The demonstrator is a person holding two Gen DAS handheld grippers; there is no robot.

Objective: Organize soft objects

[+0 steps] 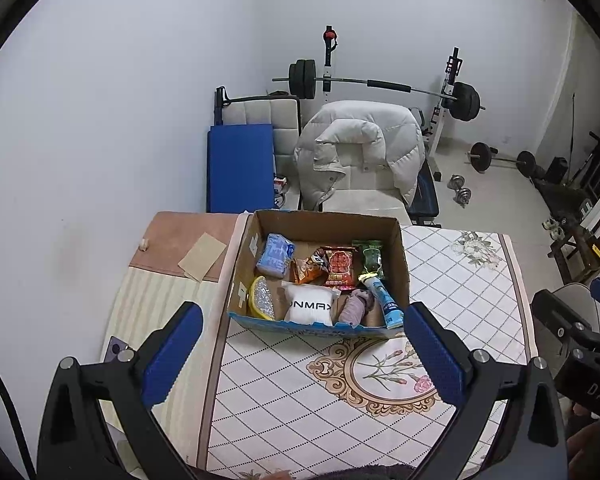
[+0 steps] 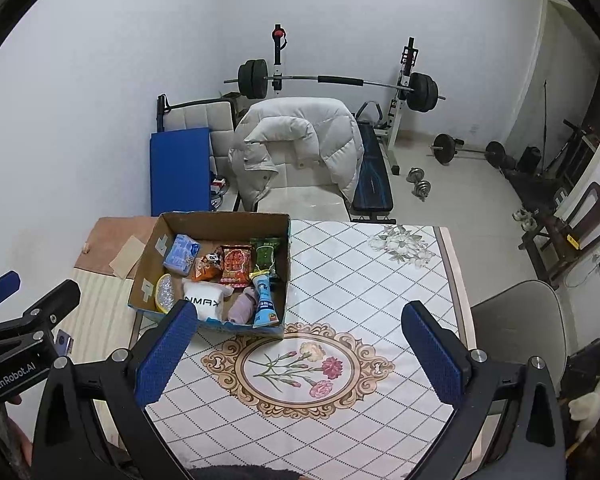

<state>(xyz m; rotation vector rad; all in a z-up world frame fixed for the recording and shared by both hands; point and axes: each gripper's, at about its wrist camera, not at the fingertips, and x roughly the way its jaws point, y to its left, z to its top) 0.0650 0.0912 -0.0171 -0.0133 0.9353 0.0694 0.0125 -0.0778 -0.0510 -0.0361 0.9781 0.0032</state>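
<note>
An open cardboard box (image 1: 400, 264) (image 2: 148, 256) stands on the table with the patterned cloth (image 1: 460, 300) (image 2: 360, 280). It holds a blue tissue pack (image 1: 275, 259) (image 2: 181, 254), snack bags (image 1: 340, 266) (image 2: 234, 265), a white pouch (image 1: 309, 304) (image 2: 205, 302), a mauve cloth roll (image 1: 356, 306) (image 2: 242, 305), a blue tube (image 1: 386, 300) (image 2: 266, 302) and a yellow scourer (image 1: 261, 298) (image 2: 165, 292). My left gripper (image 1: 302, 356) is open and empty, just in front of the box. My right gripper (image 2: 298, 356) is open and empty, to the box's right front.
A chair draped with a white puffer jacket (image 1: 360, 148) (image 2: 296, 140) stands behind the table. A blue mat (image 1: 240, 168), a barbell rack (image 2: 332, 80) and dumbbells (image 2: 418, 184) lie beyond. A grey chair (image 2: 516, 320) is at the table's right.
</note>
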